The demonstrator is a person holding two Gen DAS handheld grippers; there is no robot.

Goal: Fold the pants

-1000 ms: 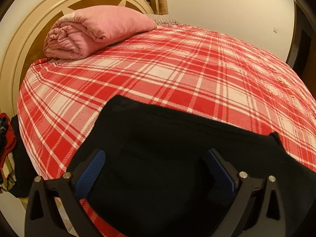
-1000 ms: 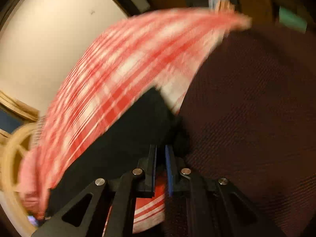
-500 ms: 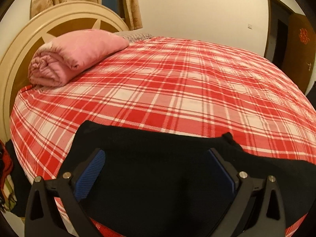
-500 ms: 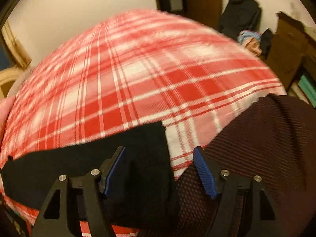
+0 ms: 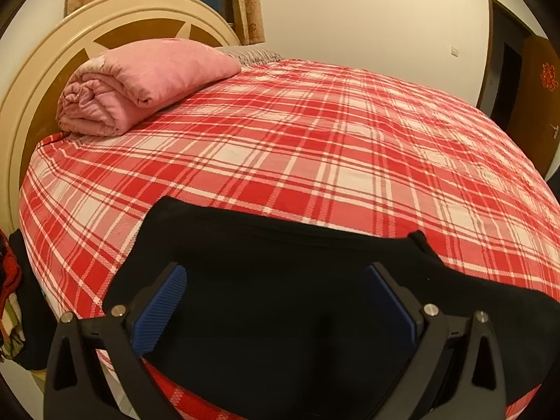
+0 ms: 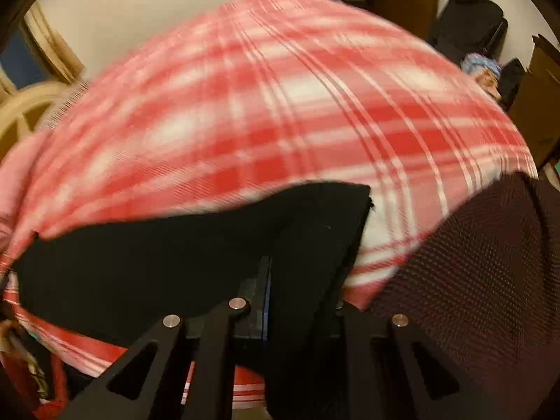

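Black pants [image 5: 280,262] lie flat along the near edge of a bed with a red and white plaid sheet [image 5: 315,147]. My left gripper [image 5: 276,308] hovers just above them, open, its blue pads [image 5: 161,311] wide apart with only cloth below. In the blurred right wrist view, the pants [image 6: 157,255] end in a squared edge near the bed's side. My right gripper [image 6: 273,280] is closing on that end. The jaws stand almost together, and black cloth sits between them and drapes over the right finger.
A rolled pink quilt [image 5: 140,84] lies against the cream headboard [image 5: 31,98]. Dark maroon knit fabric [image 6: 472,280] fills the right side beside the bed. Clothes hang at the bed's left [image 5: 10,297]. A brown door [image 5: 535,105] and bags [image 6: 469,21] stand beyond.
The right gripper went from shut to wide open over the pants' end, rolled and shifted, then closed on the cloth. The left gripper stayed open and rose slightly.
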